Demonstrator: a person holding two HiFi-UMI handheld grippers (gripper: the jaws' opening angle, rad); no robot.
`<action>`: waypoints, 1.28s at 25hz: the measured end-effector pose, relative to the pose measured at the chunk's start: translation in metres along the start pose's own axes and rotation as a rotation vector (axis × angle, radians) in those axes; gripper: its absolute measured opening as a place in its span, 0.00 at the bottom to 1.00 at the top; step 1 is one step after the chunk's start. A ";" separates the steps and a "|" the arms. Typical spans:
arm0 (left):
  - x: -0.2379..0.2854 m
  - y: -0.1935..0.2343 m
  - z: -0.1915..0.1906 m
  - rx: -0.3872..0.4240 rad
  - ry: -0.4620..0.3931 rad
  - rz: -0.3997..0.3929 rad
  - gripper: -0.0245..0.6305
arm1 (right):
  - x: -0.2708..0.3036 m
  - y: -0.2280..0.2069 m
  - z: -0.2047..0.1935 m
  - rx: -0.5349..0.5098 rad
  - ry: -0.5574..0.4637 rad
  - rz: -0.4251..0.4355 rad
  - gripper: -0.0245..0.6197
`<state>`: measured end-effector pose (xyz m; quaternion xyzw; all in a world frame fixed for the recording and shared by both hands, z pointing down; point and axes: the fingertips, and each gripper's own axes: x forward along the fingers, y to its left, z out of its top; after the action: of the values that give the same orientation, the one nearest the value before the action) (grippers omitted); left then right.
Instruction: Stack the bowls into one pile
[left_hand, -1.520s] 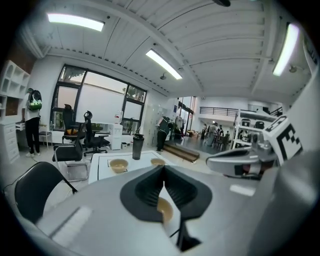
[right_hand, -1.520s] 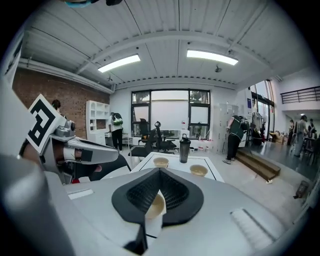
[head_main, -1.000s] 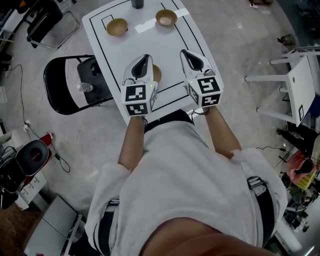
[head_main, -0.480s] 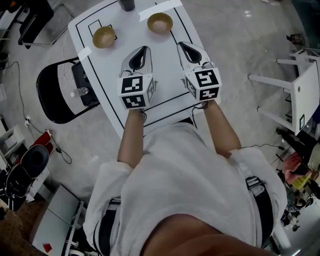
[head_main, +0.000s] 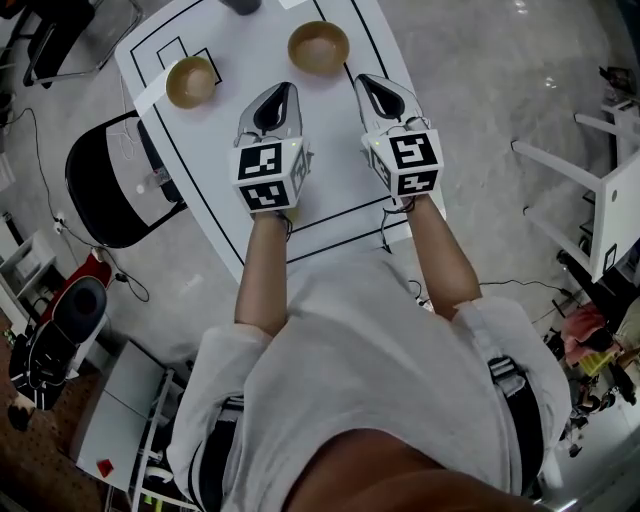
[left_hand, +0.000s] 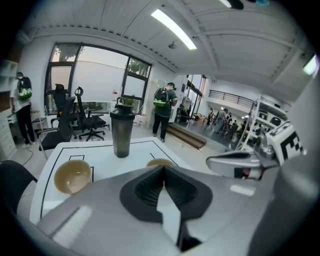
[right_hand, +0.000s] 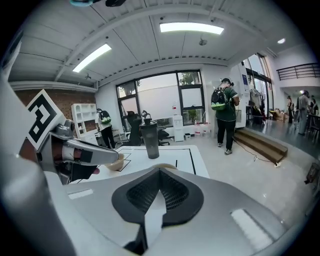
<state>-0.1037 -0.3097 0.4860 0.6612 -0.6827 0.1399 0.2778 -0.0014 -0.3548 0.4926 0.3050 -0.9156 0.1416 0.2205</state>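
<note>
Two tan bowls show on the white table: the left bowl and the right bowl, whose rim peeks over the jaws. My left gripper hovers over the table, shut and empty, its tip between the two bowls and short of both. My right gripper is beside it, also shut and empty, just right of the right bowl. The left bowl is partly hidden behind the left gripper in the right gripper view.
A dark shaker bottle stands at the table's far edge behind the bowls. A black chair is at the table's left, white furniture to the right. People stand in the room beyond.
Both grippers have travelled forward over the table toward the bowls, staying shut and side by side. The bowls have not shifted on the table.
</note>
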 end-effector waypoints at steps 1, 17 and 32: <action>0.009 0.003 0.000 -0.006 0.005 0.002 0.04 | 0.007 -0.004 -0.002 0.002 0.004 0.000 0.04; 0.102 0.040 -0.028 -0.101 0.124 0.076 0.09 | 0.091 -0.052 -0.029 0.056 0.058 -0.001 0.05; 0.134 0.030 -0.051 -0.134 0.197 0.005 0.22 | 0.123 -0.052 -0.049 0.128 0.092 0.034 0.16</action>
<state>-0.1197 -0.3887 0.6083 0.6225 -0.6616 0.1590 0.3867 -0.0418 -0.4371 0.6016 0.2962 -0.8985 0.2175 0.2399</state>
